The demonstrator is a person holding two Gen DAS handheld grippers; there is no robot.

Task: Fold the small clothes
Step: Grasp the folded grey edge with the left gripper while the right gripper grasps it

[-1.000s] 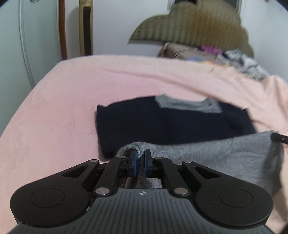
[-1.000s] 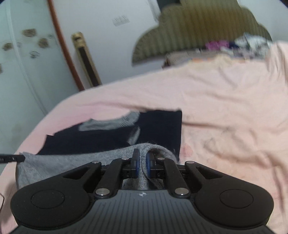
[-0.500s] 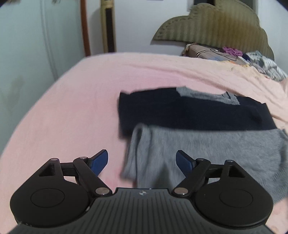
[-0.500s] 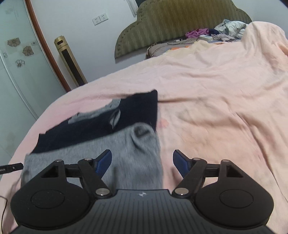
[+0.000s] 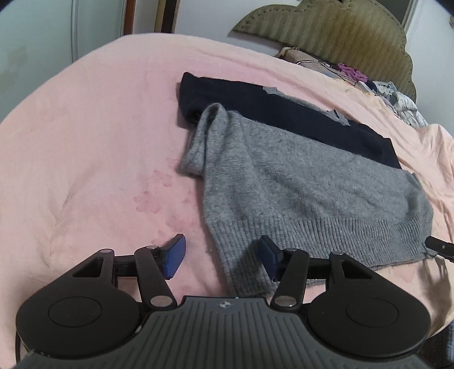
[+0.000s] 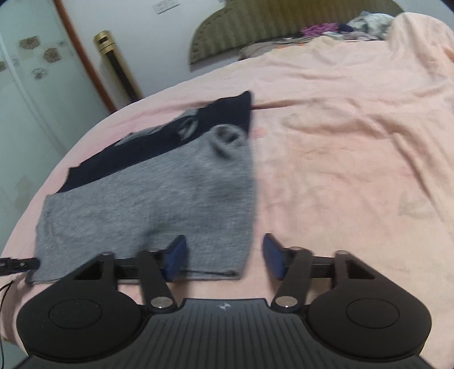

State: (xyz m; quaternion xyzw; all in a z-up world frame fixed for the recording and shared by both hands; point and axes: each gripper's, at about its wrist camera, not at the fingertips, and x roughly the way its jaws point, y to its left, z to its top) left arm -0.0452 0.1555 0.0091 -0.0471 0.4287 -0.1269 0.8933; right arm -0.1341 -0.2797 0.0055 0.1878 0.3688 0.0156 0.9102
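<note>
On the pink bed (image 5: 85,136), your gray sweater (image 5: 298,181) over the navy sweater (image 5: 255,99), left tongs (image 5: 224,255) and right tongs (image 6: 224,255) both released, ribbed hem sharp only from the left wrist, wall outlet (image 6: 166,6) only from the right.

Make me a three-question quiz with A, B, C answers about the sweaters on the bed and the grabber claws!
1. Where does the grey sweater lie?
A. Partly over the navy sweater
B. On the floor
C. On the headboard

2. What colour is the blanket underneath?
A. Green
B. Pink
C. White

3. How is the left gripper now?
A. Shut on the grey sweater
B. Shut on the blanket
C. Open, holding nothing

Answers:
1. A, the grey sweater's far edge covers the navy one's near part.
2. B, pink fabric surrounds both sweaters.
3. C, its blue pads stand wide apart with the grey hem lying loose between them; the right gripper is open too.
</note>
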